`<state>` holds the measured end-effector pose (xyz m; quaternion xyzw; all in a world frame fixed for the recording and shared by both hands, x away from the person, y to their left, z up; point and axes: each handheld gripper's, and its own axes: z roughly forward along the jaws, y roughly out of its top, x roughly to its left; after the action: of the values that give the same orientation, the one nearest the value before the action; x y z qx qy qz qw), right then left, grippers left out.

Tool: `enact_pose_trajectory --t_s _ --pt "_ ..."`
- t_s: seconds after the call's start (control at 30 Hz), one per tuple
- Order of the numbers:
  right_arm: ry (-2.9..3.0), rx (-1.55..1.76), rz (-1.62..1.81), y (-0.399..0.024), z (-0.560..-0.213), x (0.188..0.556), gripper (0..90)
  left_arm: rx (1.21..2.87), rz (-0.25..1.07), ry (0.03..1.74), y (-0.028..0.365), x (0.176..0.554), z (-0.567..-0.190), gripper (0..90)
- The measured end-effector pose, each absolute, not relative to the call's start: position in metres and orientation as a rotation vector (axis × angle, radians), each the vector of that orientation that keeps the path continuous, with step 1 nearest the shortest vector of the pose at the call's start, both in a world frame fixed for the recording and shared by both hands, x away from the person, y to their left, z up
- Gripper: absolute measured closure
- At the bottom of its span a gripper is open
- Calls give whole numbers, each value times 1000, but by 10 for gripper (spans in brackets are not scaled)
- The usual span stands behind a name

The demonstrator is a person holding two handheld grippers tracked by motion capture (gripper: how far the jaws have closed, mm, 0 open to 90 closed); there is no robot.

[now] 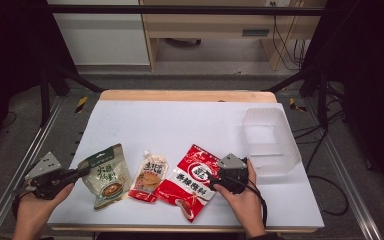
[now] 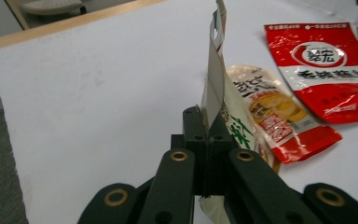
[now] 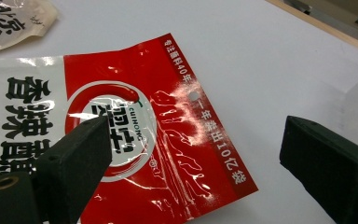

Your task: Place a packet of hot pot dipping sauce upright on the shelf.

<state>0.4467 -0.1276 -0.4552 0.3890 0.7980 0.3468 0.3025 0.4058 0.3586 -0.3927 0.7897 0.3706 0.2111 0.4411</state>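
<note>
1. The clear plastic bin (image 1: pixel 270 142) stands at the right of the white table (image 1: pixel 180 125), toward the far side, well apart from the three packets. Nothing can be seen inside it; its walls are see-through and the white table shows through them.
2. At the far left, the left gripper (image 1: pixel 82 172) comes in from the table's left edge, held in the person's left hand (image 1: pixel 37 207). Its jaws are pressed together on the edge of the green packet (image 1: pixel 105 175).
3. In the left gripper view the green packet (image 2: pixel 219 93) stands on edge, rising nearly upright out of the closed jaws, so it is tipped up off the table along the pinched side. In the high view it is the leftmost of the three packets, near the front left of the table.
4. Just to its right lies the small orange pouch (image 1: pixel 149 177), flat on the table and close beside the green packet (image 2: pixel 270 112).
5. Next comes the red packet (image 1: pixel 192 180), lying flat and angled, its near corner touching or overlapping the orange pouch.
6. The right gripper (image 1: pixel 215 179) rests over the red packet's right edge, held in the right hand (image 1: pixel 245 200). In the right gripper view its jaws stand wide apart, one over the red packet (image 3: pixel 168 140) and one over bare table, gripping nothing.
7. Between the packets and the bin lies only bare table.
</note>
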Motion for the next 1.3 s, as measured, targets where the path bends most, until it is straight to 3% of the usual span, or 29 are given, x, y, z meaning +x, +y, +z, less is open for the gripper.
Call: enact_pose_trajectory --t_s 0.77,1.3 --pt "2136 1049 956 -125 -450 445 130 2071 550 765 326 394 -354 900" --pt "2243 960 1002 -116 -426 444 148 2117 567 663 314 417 -314 900"
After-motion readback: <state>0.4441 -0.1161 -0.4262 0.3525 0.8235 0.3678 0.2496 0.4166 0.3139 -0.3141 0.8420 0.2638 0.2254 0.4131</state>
